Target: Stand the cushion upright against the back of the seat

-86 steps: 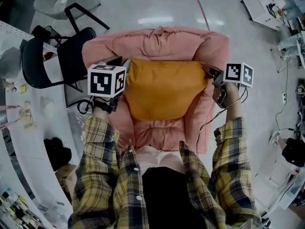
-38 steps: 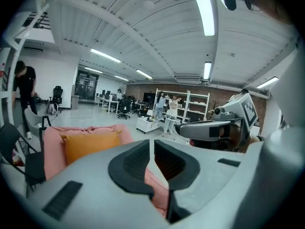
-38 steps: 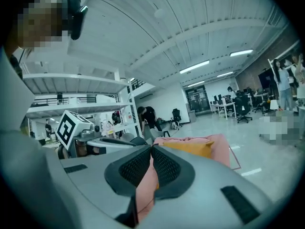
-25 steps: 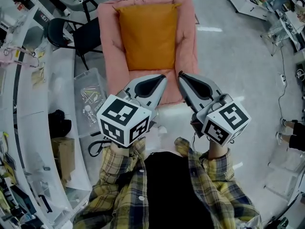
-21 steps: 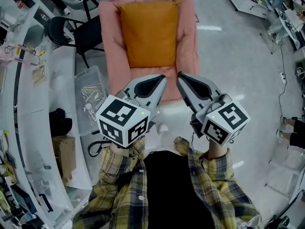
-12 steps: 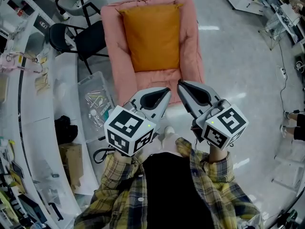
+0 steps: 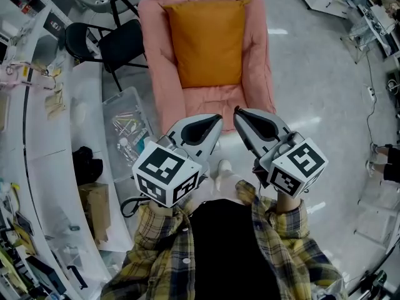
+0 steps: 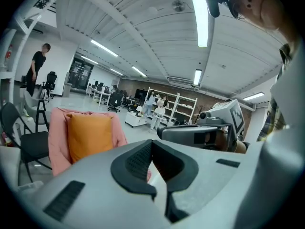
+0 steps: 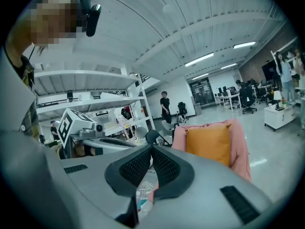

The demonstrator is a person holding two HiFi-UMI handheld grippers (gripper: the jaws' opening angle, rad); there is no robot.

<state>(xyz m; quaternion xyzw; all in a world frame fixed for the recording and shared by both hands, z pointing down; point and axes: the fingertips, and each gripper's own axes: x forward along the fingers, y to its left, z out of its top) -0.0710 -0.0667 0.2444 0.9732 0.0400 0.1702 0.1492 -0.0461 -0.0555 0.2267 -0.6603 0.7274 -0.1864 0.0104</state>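
Left tool (image 8: 152,143) is clenched shut with nothing in it. Right tool (image 9: 151,149) is the same, pads together and empty. Both hover side by side in front of the person's plaid shirt (image 7: 159,255), tips aimed at the pink seat (image 7: 156,74), well apart from it. The orange cushion (image 7: 206,42) stands upright against the seat's back. A black chair (image 7: 122,42) sits just beside the seat. A clear bin (image 7: 128,130), perhaps holding small bits, lies on the floor (image 7: 325,105).

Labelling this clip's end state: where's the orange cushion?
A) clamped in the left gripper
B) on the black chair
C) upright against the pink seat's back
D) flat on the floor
C: the orange cushion stands against the back of the pink seat, with the left gripper and right gripper shut, empty and clear of it.
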